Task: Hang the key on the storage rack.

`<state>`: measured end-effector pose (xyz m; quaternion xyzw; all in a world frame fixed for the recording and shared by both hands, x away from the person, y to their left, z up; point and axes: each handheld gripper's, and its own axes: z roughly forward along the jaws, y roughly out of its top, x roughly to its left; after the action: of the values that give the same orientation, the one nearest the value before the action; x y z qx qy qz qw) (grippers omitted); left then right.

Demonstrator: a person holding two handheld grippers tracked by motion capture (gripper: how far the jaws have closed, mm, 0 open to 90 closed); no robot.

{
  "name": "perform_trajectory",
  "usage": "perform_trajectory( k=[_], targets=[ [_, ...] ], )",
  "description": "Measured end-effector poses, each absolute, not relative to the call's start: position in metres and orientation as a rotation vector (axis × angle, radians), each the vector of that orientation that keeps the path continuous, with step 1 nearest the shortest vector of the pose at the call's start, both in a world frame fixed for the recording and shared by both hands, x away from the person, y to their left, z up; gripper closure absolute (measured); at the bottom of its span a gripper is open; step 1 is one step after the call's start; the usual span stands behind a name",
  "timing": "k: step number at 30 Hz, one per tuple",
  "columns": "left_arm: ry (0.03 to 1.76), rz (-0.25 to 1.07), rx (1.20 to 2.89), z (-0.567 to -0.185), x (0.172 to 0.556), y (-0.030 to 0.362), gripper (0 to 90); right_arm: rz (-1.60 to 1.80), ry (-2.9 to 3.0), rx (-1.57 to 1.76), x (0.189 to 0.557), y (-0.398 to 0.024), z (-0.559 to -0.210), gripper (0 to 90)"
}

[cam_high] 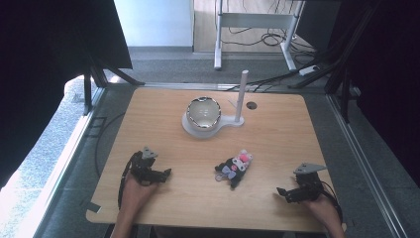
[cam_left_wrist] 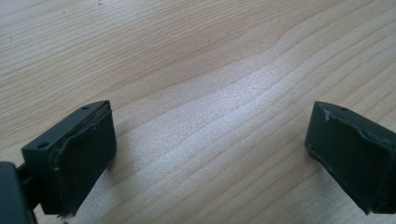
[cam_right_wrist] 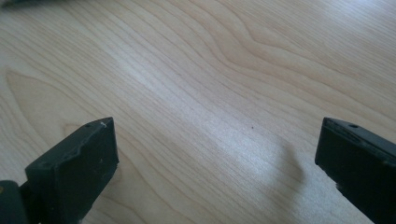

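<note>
A small black plush toy (cam_high: 234,168) with pink and white parts lies on the wooden table (cam_high: 277,129), between the two hands. A shiny metal bowl (cam_high: 203,111) sits on a white stand (cam_high: 218,126) with an upright white post (cam_high: 240,95) at the far middle. My left gripper (cam_high: 161,174) rests near the front left, open, its jaws wide apart over bare wood (cam_left_wrist: 210,116). My right gripper (cam_high: 283,193) rests at the front right, open as well, with bare wood (cam_right_wrist: 215,121) between its jaws. Both stand well apart from the toy.
A round cable hole (cam_high: 251,105) is in the tabletop right of the post. Dark curtains flank the table, and metal rails run along both its sides. Beyond the far edge stand a white desk frame (cam_high: 257,22) and loose cables on the floor.
</note>
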<state>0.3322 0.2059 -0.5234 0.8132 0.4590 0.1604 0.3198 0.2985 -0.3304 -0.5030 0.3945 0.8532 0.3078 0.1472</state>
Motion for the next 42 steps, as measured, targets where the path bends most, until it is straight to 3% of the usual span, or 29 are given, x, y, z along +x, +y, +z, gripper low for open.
perform_trajectory(
  k=[42],
  targets=[
    [1.206,0.421,2.139,-0.523,0.332,0.206,1.9,0.733,2.679,0.907,0.345,-0.295,-0.458,1.3]
  ],
)
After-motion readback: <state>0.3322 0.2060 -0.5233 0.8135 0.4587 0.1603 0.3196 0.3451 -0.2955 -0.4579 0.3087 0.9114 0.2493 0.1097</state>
